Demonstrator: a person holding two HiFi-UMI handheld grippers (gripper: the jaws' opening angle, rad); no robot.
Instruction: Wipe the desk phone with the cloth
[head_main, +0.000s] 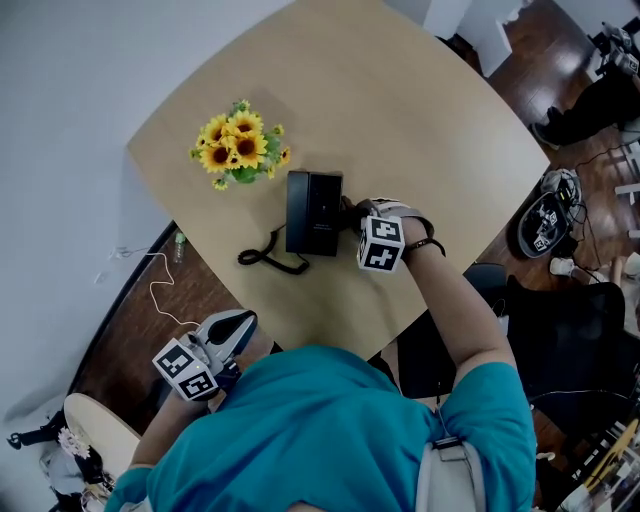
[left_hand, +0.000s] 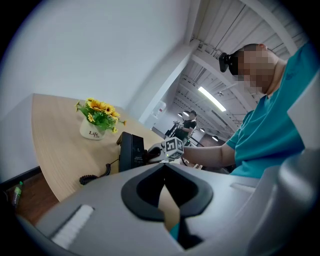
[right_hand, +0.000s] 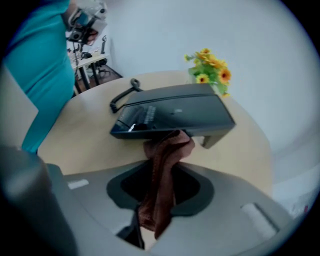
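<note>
At mid-frame on the table (head_main: 400, 110), the desk phone (head_main: 313, 212) lies lengthwise up-down, its low front seemingly toward me. My right gripper (head_main: 358, 212) clamps the cloth (right_hand: 165, 165) against the phone's right side, ready to wipe. My left gripper (head_main: 240, 325) idles at lower left, closed and empty.

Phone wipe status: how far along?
Done: the right claw is shut on the reddish-brown cloth. In hand: the cloth's bunched end presses the near edge of the black desk phone. Left: can't tell how much is wiped; the shut, empty left claw hangs off the pale wooden table.
</note>
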